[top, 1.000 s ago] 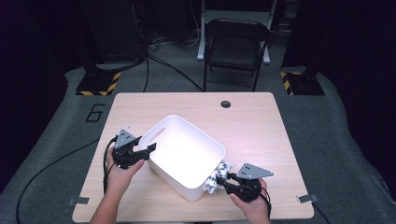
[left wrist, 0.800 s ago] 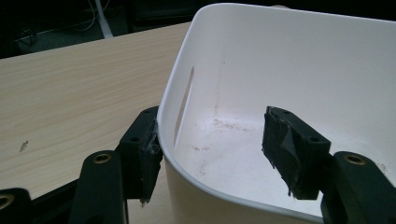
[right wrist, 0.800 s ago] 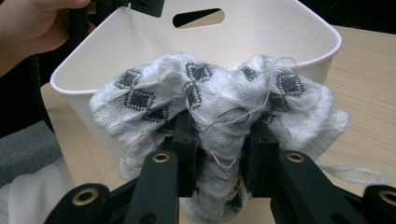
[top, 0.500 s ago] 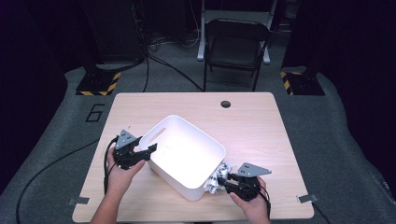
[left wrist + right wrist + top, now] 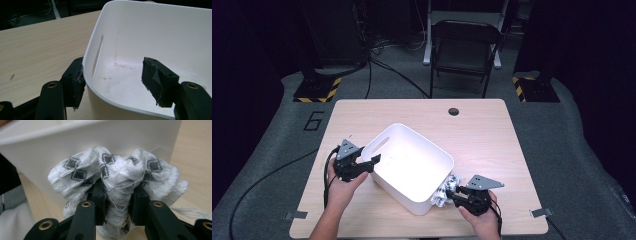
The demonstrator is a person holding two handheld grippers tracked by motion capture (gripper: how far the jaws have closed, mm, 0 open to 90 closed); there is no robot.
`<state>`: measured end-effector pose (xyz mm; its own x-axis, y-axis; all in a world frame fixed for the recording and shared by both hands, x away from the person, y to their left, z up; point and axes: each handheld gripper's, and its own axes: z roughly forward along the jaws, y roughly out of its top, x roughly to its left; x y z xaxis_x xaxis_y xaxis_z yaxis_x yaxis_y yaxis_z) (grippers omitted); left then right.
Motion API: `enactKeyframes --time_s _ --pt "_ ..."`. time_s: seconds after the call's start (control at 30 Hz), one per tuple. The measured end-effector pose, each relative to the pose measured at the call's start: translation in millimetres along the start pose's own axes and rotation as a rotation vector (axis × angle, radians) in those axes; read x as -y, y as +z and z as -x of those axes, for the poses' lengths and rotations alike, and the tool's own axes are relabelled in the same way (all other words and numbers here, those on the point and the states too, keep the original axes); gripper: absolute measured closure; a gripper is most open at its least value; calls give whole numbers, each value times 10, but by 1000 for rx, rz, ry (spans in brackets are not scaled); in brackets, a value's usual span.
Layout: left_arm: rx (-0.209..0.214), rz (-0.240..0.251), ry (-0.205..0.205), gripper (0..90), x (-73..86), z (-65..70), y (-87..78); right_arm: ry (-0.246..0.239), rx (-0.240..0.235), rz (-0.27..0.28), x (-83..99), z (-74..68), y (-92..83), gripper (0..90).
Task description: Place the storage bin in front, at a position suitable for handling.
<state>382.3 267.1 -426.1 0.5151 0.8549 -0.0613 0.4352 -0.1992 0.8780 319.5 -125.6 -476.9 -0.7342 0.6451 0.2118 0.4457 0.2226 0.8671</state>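
One white bin [image 5: 412,167]; left tongs [image 5: 117,75] spread astride its wall; right tongs [image 5: 117,192] pinching one cloth [image 5: 117,172].

A bin [image 5: 412,167] sat on the table [image 5: 482,135], toward its near edge. A bunched cloth [image 5: 447,189] lay against the bin's near right wall. A chair [image 5: 464,47] stood behind the table.

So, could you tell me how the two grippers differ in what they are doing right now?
The left gripper stands open, one jaw outside and one inside the white bin's wall. The right gripper is shut on a bunched white patterned cloth beside the bin. Both are hand-held, at opposite ends of the bin.
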Motion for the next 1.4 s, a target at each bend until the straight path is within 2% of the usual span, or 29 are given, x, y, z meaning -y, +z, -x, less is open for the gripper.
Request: enactKeyframes --time_s 0.1,0.3,0.37,0.43,0.57,0.63,0.7,0.8,0.83,0.9,1.0,1.2,1.33,1.4 --pt "4 -4 1 365 -7 3 -2 -1 10 -28 43 60 46 701" --pt "24 -29 -1 377 -34 -3 -22 13 80 -53 76 165 105 700" --pt "33 -39 -3 385 -40 -13 -33 37 80 -48 90 216 121 700" --pt "35 -34 -9 390 -38 -19 -32 46 89 -73 106 235 141 700" --pt "35 -31 -13 391 -36 -19 -30 20 94 -116 142 209 187 701" --pt "37 -31 -10 391 -36 -26 -30 12 81 -116 136 159 165 701" --pt "30 -23 -7 407 -37 -35 -18 -4 42 -93 110 99 107 701" --pt "31 -24 -11 427 -37 -37 -1 -21 -32 -33 56 -19 -4 698" --pt "24 -23 -11 462 -37 -37 -3 -37 -88 -11 38 -76 -29 696" --pt "22 -29 -18 483 -43 -54 -16 -45 -88 -10 40 -97 -12 696" --pt "7 -32 -21 522 -46 -49 -29 -20 -73 -6 55 -90 26 697" --pt "9 -41 -32 516 -44 -23 -45 -4 -19 6 56 -1 34 698" --pt "3 -43 -41 511 -37 -11 -68 12 -2 1 62 72 63 699" --pt "0 -52 -39 511 -41 0 -77 11 40 -23 72 88 105 700"
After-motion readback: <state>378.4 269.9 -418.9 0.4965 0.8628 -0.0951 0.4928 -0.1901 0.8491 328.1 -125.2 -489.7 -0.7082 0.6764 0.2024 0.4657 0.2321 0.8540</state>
